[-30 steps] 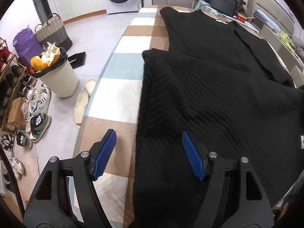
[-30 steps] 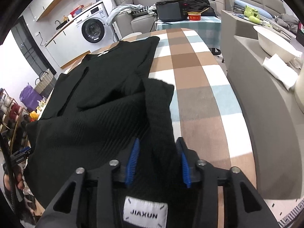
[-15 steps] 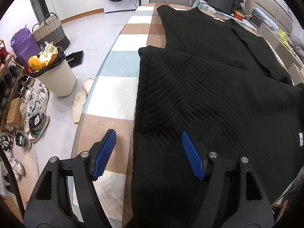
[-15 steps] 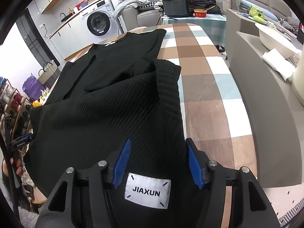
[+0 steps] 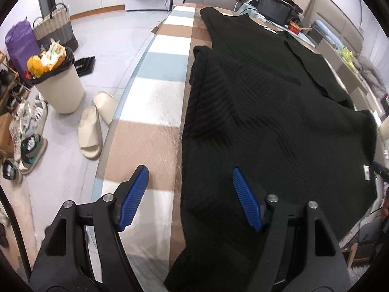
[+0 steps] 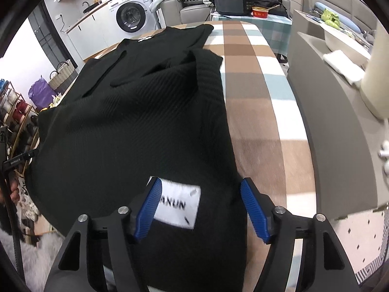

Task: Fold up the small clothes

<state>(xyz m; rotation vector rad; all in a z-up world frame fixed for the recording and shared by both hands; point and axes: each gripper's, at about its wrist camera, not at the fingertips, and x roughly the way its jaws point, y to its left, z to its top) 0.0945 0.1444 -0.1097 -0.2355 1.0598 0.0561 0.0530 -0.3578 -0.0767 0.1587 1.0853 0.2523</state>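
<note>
So the black ribbed knit top (image 5: 267,121) is spread across the checked desk (image 5: 155,102), lower part folded up over itself. The right wrist view catches a white brand label (image 6: 177,204) at 6 o'clock, which the left view only shows as a tiny tag at its 3 o'clock edge. The left view gets the bin (image 5: 58,82) and slippers (image 5: 90,131) on the floor at 9 o'clock. Left hand-held gripper (image 5: 187,194) is spread wide over the garment's edge, gripping nothing. Right hand-held gripper (image 6: 200,209) is opening, label between its pads, no pinch.
</note>
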